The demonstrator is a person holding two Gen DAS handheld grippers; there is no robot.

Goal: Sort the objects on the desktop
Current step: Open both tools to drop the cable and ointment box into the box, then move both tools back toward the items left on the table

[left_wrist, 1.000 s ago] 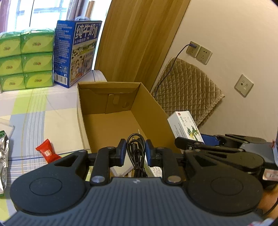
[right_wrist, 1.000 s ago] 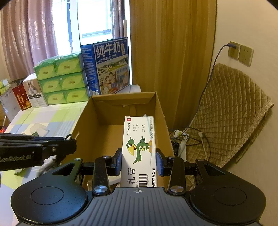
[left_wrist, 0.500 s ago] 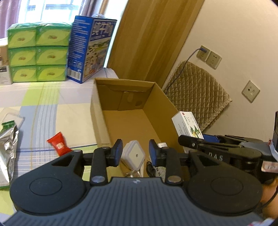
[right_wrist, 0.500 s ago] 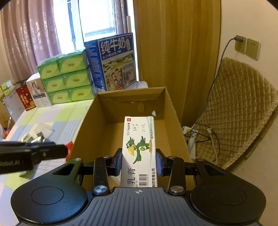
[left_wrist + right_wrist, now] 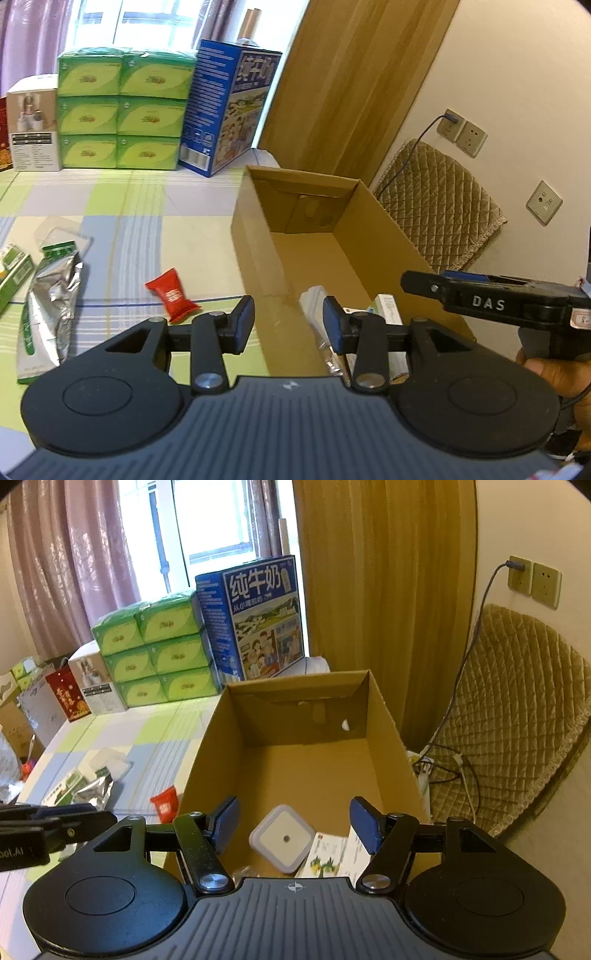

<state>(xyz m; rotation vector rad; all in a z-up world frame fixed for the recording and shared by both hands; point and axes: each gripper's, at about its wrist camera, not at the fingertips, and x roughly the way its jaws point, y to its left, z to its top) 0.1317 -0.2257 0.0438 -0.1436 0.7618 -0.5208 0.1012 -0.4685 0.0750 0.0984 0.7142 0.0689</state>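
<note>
Right gripper (image 5: 293,821): fingers spread, empty, lower centre of frame above cardboard box (image 5: 291,716). Ointment carton (image 5: 327,856) and white square adapter (image 5: 282,838) lie inside. Left gripper (image 5: 288,321): likewise spread, empty.

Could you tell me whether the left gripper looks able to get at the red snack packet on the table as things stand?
Probably yes. The left gripper is open and holds nothing, and the red snack packet lies alone on the checked tablecloth, just left of the cardboard box, with nothing on it or between it and the fingers.
</note>
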